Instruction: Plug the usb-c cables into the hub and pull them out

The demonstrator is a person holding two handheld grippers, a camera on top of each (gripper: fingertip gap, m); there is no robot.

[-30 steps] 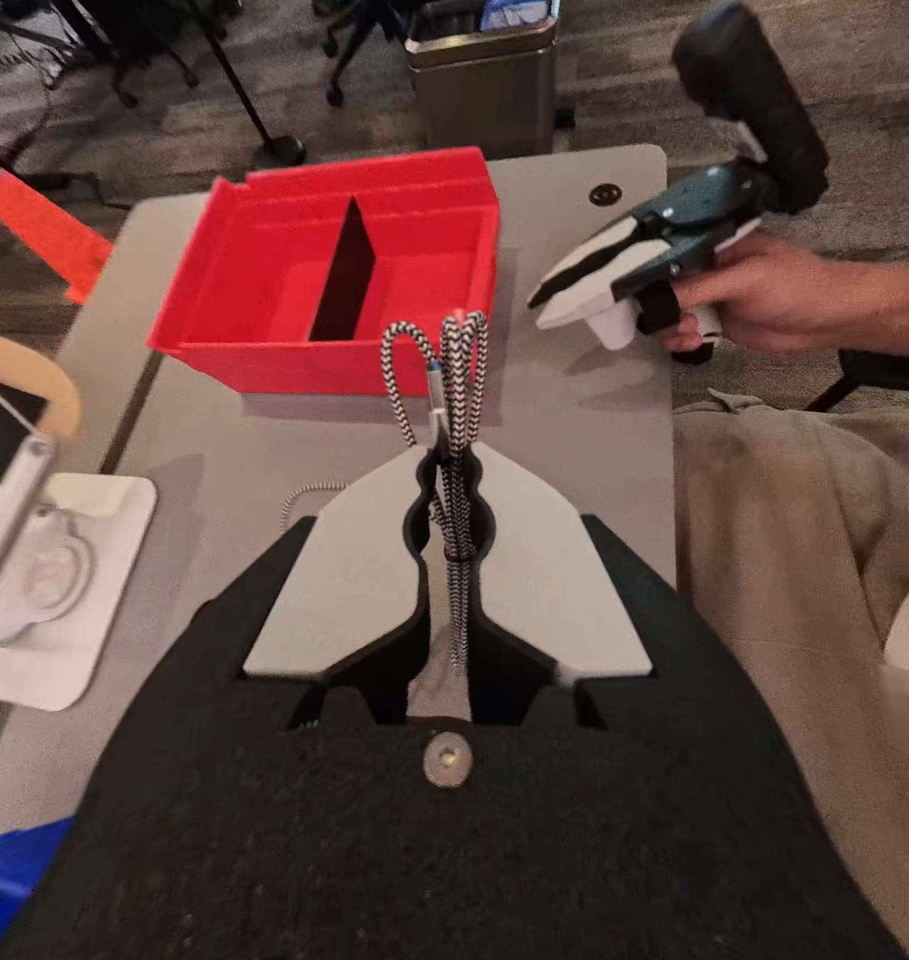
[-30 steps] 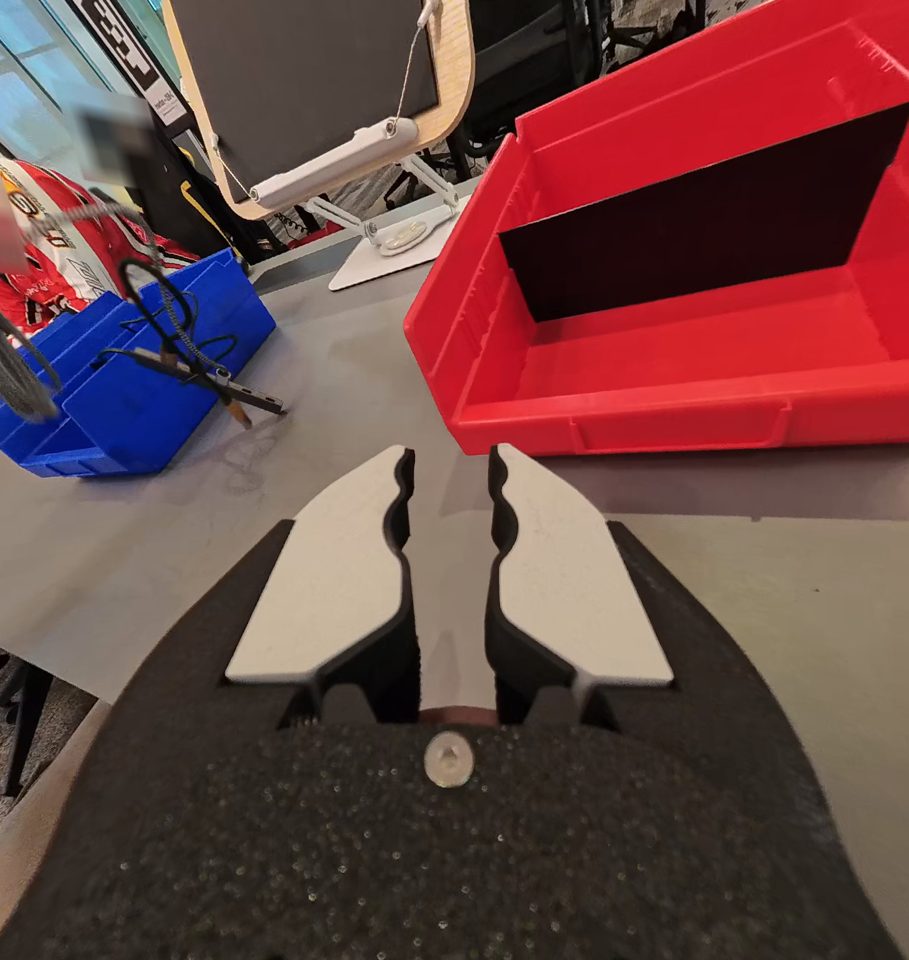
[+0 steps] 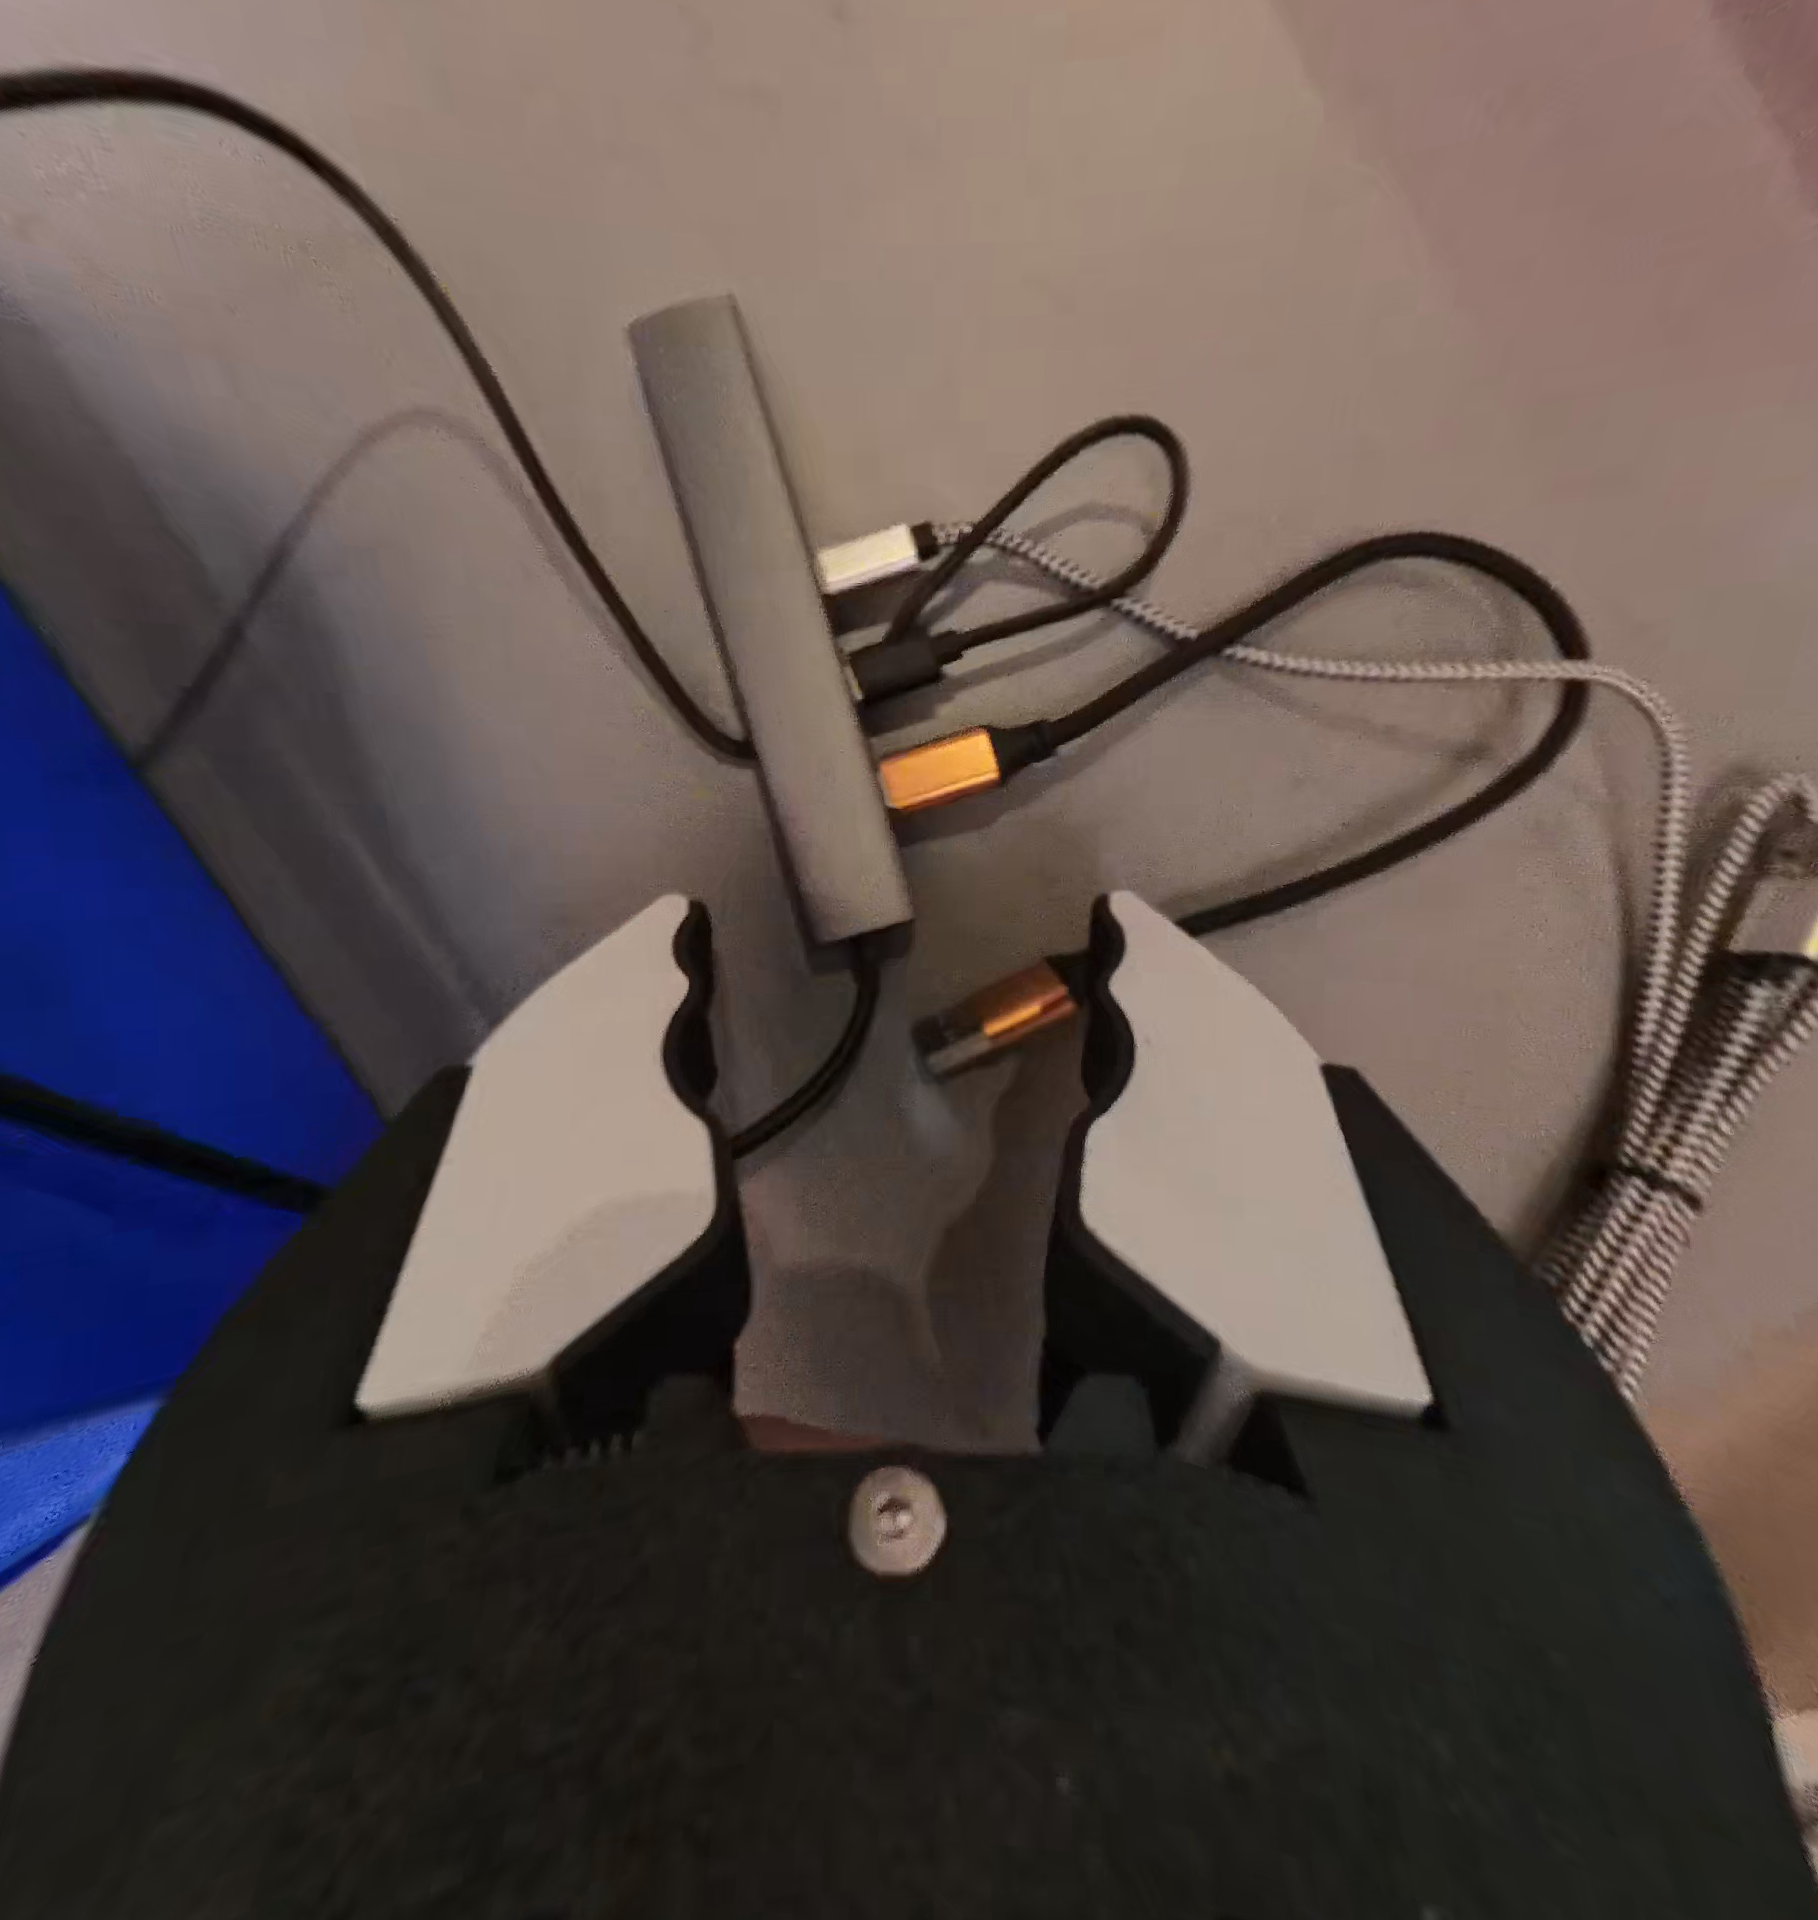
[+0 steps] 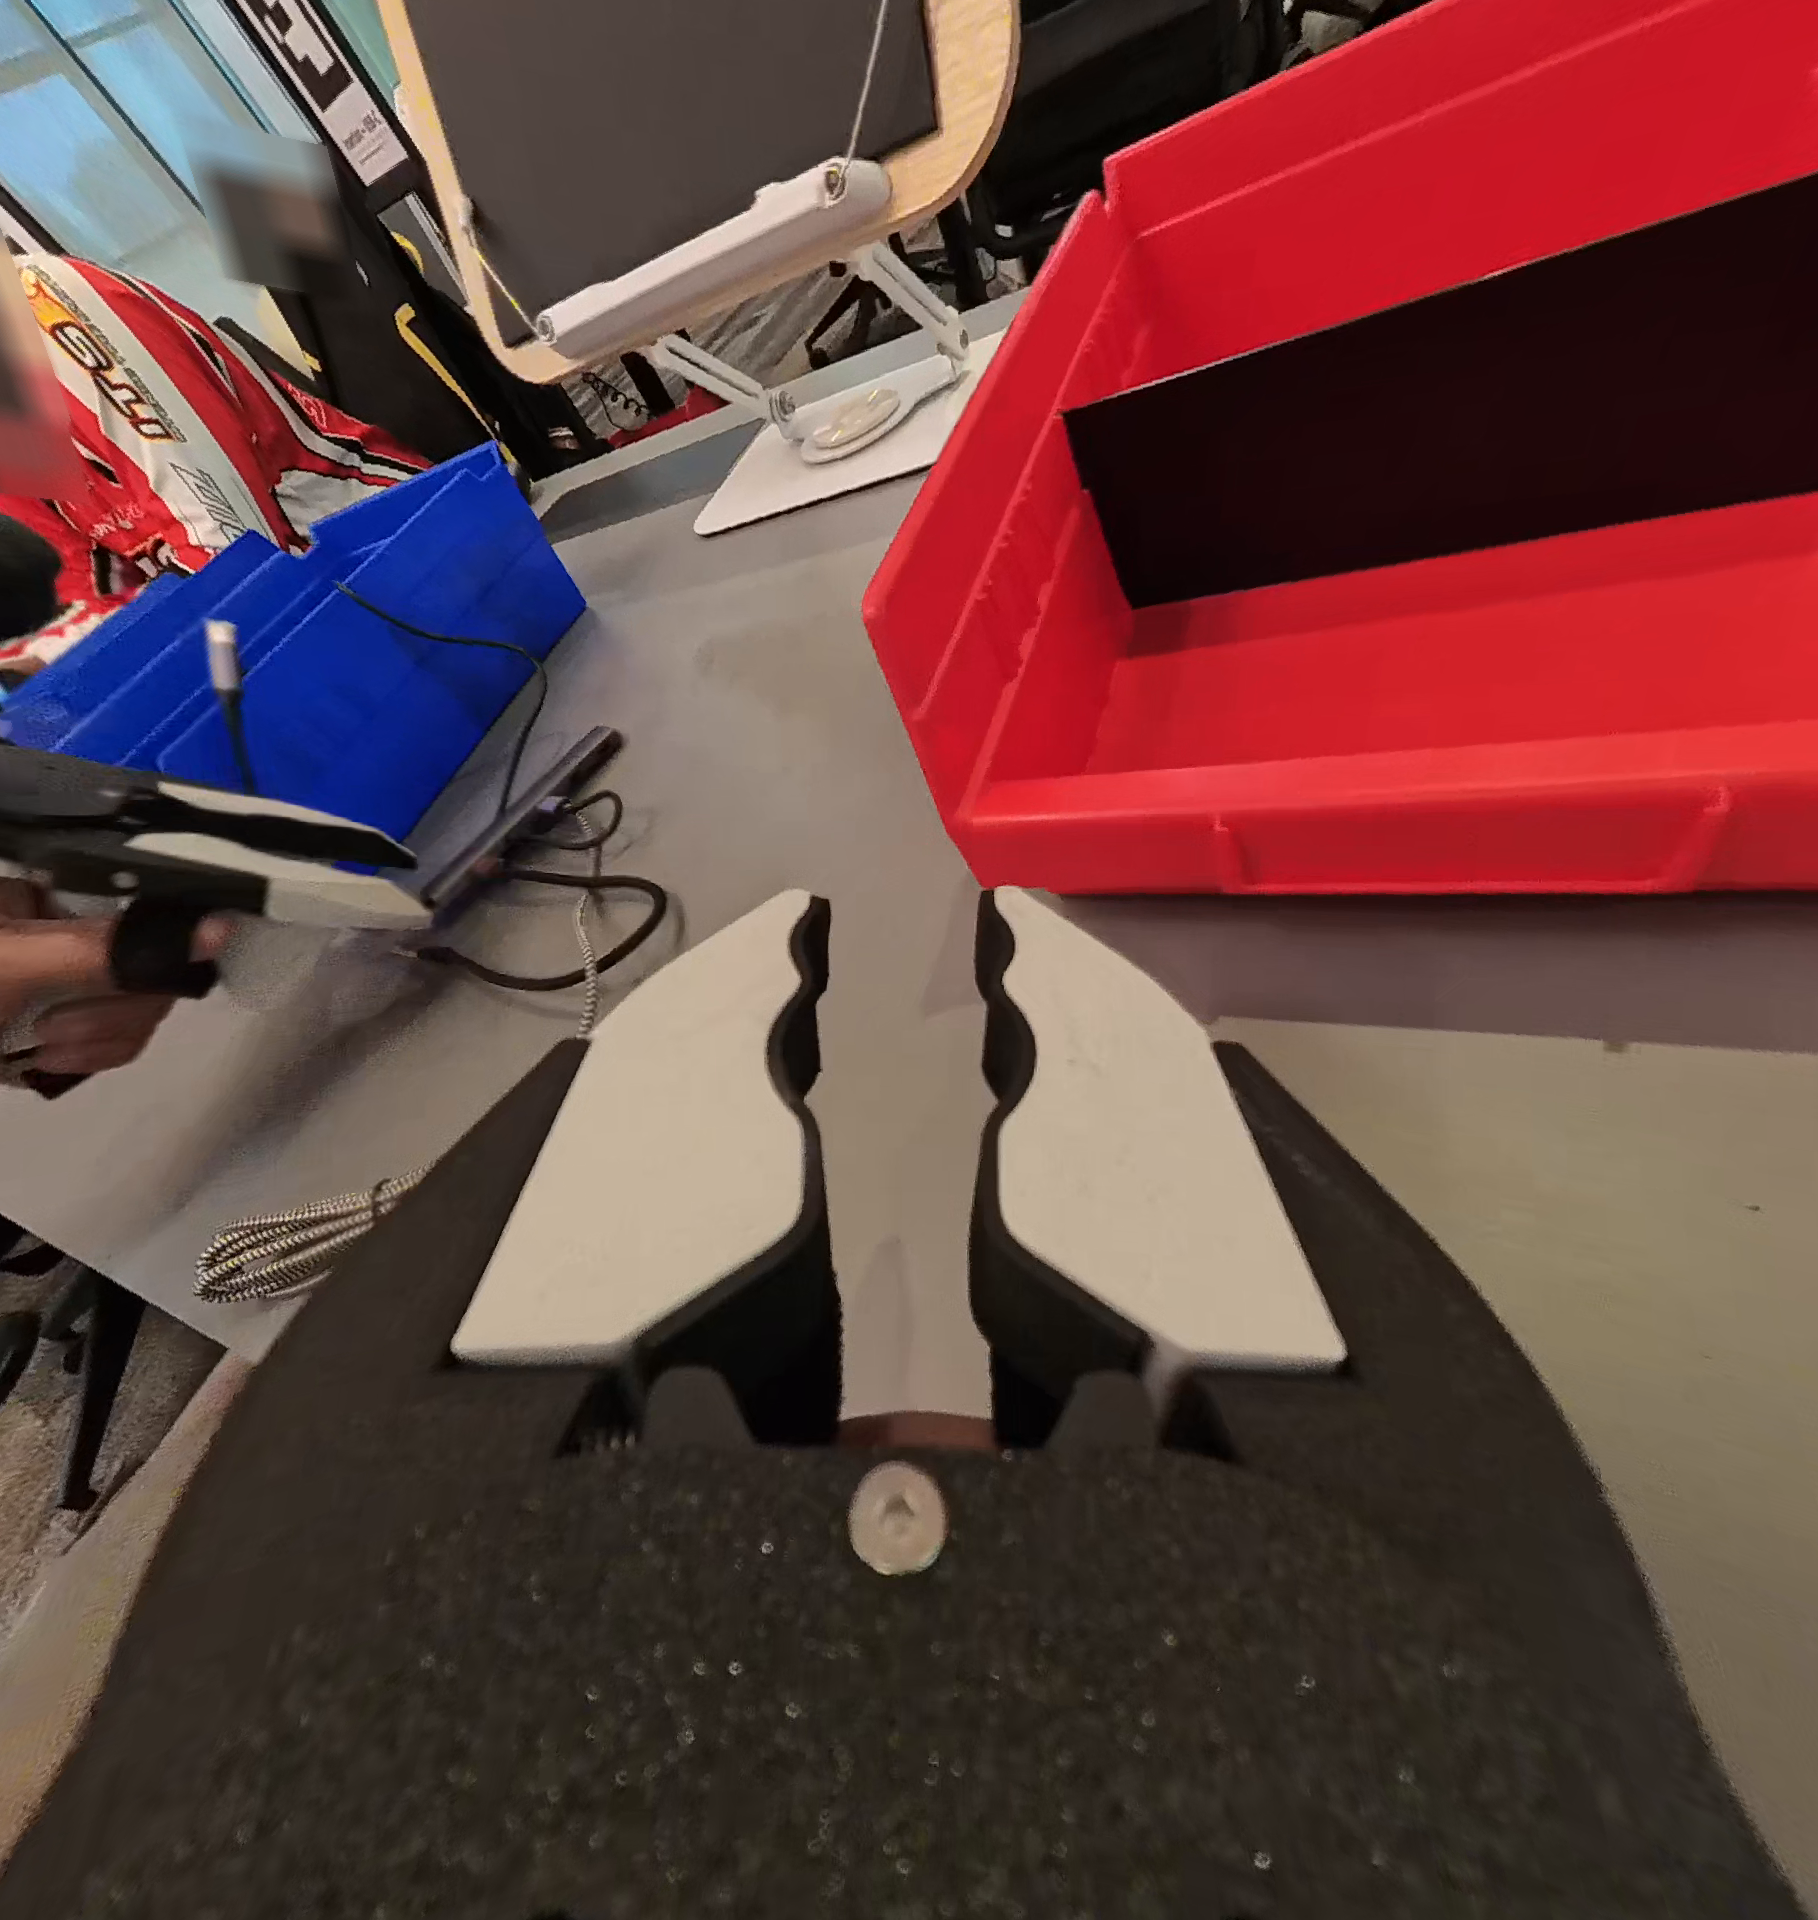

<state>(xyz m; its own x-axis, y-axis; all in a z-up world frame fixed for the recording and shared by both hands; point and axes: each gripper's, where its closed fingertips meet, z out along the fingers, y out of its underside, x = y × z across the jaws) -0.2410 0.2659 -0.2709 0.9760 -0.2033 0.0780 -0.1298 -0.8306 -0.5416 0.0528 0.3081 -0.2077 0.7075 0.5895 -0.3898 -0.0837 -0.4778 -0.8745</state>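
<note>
Lying flat, the slim grey hub (image 3: 770, 644) carries three plugged cables; both grippers' fingers spread, empty.

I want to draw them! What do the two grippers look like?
Both match. The left gripper and right gripper each have two pale grey fingers with wavy black inner edges, a rough black body, and one silver screw in the middle. Seen from the side, it has a black handle with a trigger.

hub (image 3: 770, 634) on table (image 3: 1300, 208), 3 plugs (image 3: 936, 779) in its right side, bundled cable (image 3: 1653, 1122) far right
</note>
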